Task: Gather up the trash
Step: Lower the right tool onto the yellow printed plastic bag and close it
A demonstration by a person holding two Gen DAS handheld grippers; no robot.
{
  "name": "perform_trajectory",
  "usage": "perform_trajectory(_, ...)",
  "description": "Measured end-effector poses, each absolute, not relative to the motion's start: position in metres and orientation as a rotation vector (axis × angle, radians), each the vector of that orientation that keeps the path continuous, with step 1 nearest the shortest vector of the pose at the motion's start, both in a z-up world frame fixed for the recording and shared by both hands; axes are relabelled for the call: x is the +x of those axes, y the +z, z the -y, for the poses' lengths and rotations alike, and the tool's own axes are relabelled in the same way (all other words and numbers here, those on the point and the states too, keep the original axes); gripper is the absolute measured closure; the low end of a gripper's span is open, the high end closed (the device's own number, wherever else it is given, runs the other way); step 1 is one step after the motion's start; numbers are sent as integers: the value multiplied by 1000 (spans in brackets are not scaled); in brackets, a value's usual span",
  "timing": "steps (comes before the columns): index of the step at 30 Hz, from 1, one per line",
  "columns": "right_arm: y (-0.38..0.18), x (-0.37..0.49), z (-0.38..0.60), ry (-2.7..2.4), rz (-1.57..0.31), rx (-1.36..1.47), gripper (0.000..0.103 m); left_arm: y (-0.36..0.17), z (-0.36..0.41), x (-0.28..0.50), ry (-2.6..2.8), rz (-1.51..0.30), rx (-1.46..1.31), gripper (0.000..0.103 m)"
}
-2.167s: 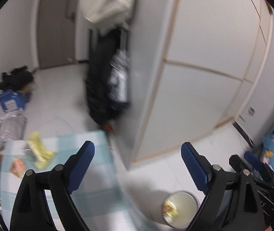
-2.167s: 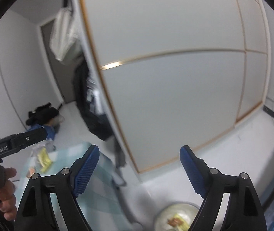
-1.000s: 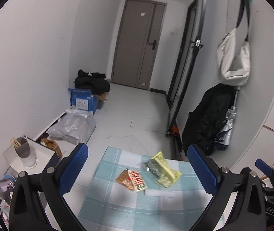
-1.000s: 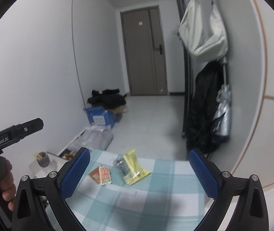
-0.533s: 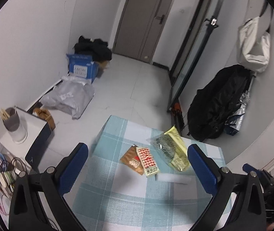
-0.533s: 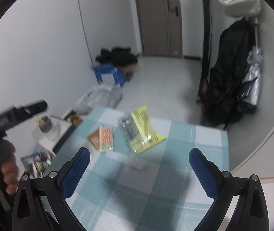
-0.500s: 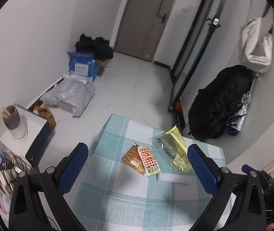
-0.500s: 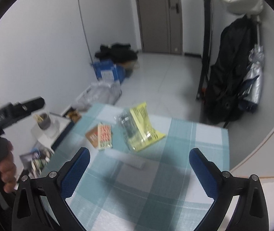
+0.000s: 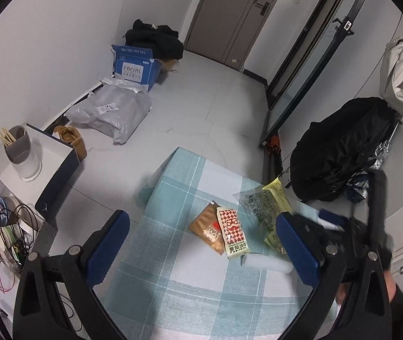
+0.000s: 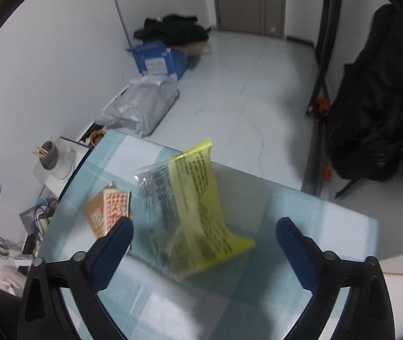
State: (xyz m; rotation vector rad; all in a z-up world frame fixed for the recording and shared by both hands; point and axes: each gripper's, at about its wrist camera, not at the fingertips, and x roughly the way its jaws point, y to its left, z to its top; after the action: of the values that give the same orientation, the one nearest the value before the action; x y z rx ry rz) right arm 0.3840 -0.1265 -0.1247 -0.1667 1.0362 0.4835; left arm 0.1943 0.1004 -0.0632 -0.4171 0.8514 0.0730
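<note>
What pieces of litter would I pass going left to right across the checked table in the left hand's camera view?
Brown packet → red-and-white checked packet → yellow-and-clear wrapper. A white roll lies in front of them, nearer the camera, so it has no clear place in that row.

home entryway, lived-in: grey door [image 9: 231, 14], white tiled floor [image 9: 201, 93], black coat [image 9: 346, 147] and pale bag [image 9: 400, 76] hanging by wall, blue carton [image 9: 135, 66], parcel bag [image 9: 113, 110], checked cloth on surface [image 9: 173, 269].
</note>
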Motion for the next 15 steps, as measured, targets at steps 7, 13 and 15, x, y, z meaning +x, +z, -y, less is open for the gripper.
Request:
perform_trajectory(7, -155, 413, 104, 514, -1133, -192, 18, -72, -108, 199, 80, -901, -455, 2)
perform_trajectory(13, -160, 412, 95, 538, -1152, -201, 39, -76, -113, 203, 86, -922, -496, 2)
perform_trajectory(15, -160, 409, 94, 538, -1148, -215, 45, -76, -113, 203, 88, -921, -499, 2)
